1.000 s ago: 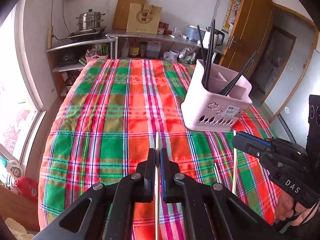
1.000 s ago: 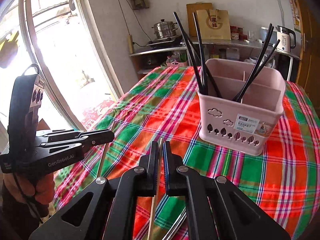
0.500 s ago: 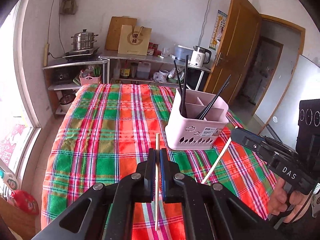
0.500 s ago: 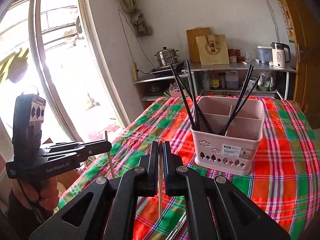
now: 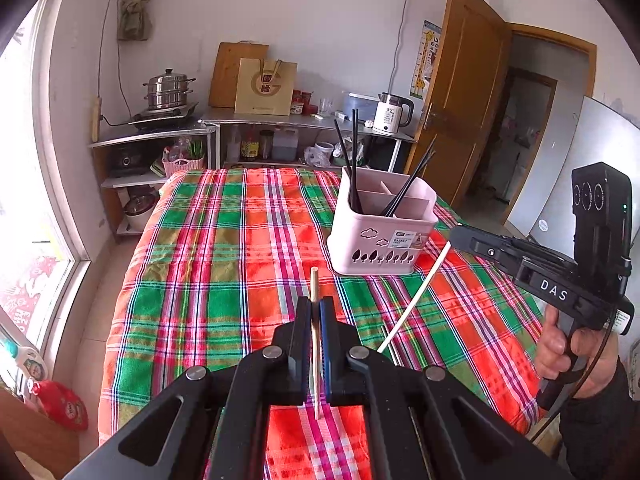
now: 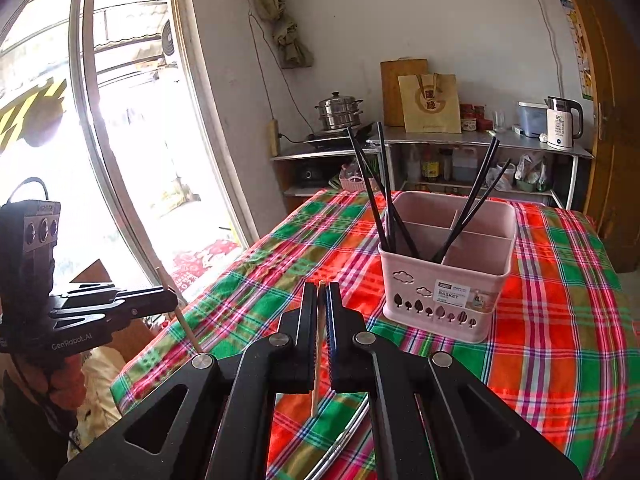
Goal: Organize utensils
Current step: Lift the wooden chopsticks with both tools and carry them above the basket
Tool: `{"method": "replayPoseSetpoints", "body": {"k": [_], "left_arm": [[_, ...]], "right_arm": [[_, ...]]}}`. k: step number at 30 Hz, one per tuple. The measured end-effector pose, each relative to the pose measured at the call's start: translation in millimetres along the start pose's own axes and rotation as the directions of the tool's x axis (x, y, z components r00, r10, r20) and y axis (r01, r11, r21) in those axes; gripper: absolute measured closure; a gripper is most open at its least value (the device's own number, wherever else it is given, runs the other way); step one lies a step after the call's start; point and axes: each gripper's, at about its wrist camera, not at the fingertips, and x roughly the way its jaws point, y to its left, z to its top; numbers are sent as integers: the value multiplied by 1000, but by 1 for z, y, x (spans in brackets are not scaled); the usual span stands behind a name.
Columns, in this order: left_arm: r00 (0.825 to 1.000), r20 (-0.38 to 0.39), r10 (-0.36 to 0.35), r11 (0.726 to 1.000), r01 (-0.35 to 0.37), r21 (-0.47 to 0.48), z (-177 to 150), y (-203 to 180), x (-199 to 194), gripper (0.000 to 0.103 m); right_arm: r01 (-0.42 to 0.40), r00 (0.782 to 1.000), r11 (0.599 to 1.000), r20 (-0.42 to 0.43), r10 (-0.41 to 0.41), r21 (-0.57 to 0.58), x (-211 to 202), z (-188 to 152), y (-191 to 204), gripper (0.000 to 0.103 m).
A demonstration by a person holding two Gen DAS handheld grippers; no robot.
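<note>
My left gripper [image 5: 315, 305] is shut on a pale wooden chopstick [image 5: 314, 284], held above the plaid tablecloth [image 5: 224, 248]. It also shows in the right wrist view [image 6: 170, 300] with its chopstick [image 6: 180, 312]. My right gripper [image 6: 321, 292] is shut on another wooden chopstick [image 6: 318, 344]; in the left wrist view it [image 5: 456, 236] holds that chopstick [image 5: 416, 300] slanting down. The pink utensil basket [image 5: 382, 236] stands ahead with black chopsticks [image 5: 354, 160] upright in two compartments; it also shows in the right wrist view [image 6: 444, 292].
Metal chopsticks [image 5: 390, 342] lie on the cloth near the front edge, also in the right wrist view [image 6: 344, 436]. Behind the table stand a shelf with a steamer pot [image 5: 168, 90], a kettle [image 5: 394, 112], and a wooden door [image 5: 460, 92]. A window [image 6: 120, 140] is left.
Both grippers have risen from the tablecloth, each lifting a wooden chopstick. The basket now looks farther away and lower in both views.
</note>
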Motion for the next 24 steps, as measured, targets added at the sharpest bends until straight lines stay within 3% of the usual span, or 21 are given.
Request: {"method": "replayPoseSetpoints", "body": {"k": [10,17,24], "left_arm": [[1000,12,-5,1000,5,12,-12,-4,-20,99],[998,48,-40,999,41,-4,14,-7,-14,99],[992,75,-96,995,98,-14,51,-18,9,99]], "right_arm": [[11,1000,998,3,-11,-55,-16,-4,8,99],[13,998,998,65,-9,-57,-30,10,4,99],[60,990,998,129,-58,-13,-41,31,-22,99]]}}
